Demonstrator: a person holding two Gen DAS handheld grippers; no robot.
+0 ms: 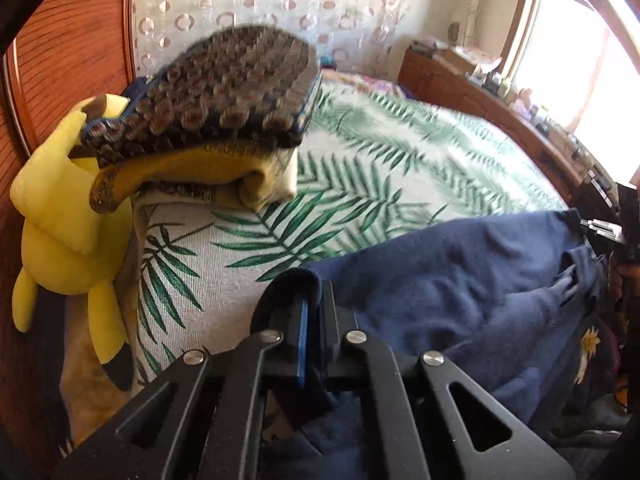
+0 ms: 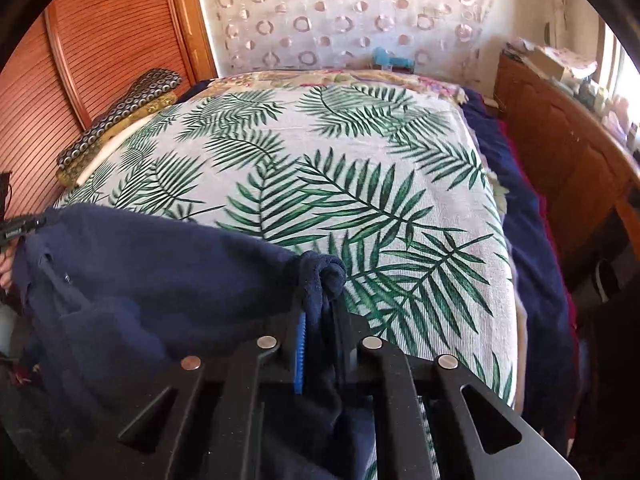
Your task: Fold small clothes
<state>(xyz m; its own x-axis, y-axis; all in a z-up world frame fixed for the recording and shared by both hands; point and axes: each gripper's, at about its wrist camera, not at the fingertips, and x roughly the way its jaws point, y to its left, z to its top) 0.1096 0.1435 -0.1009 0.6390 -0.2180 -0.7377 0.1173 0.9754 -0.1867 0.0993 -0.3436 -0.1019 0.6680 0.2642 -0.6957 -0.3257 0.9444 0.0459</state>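
Note:
A dark navy garment (image 1: 460,280) hangs stretched between my two grippers above the near edge of the bed. My left gripper (image 1: 306,280) is shut on one corner of it. My right gripper (image 2: 320,276) is shut on the other corner, with the cloth bunched over its tips; the garment (image 2: 152,276) spreads to its left. A small embroidered daisy (image 1: 590,340) shows on the cloth low at the right of the left wrist view. Each gripper shows at the far edge of the other's view.
The bed has a white cover with green palm leaves (image 2: 340,184). A stack of patterned and yellow pillows (image 1: 224,120) lies at its left side, with a yellow plush toy (image 1: 68,232) by the wooden wardrobe (image 2: 80,60). A wooden headboard and shelf (image 2: 560,152) run along the right.

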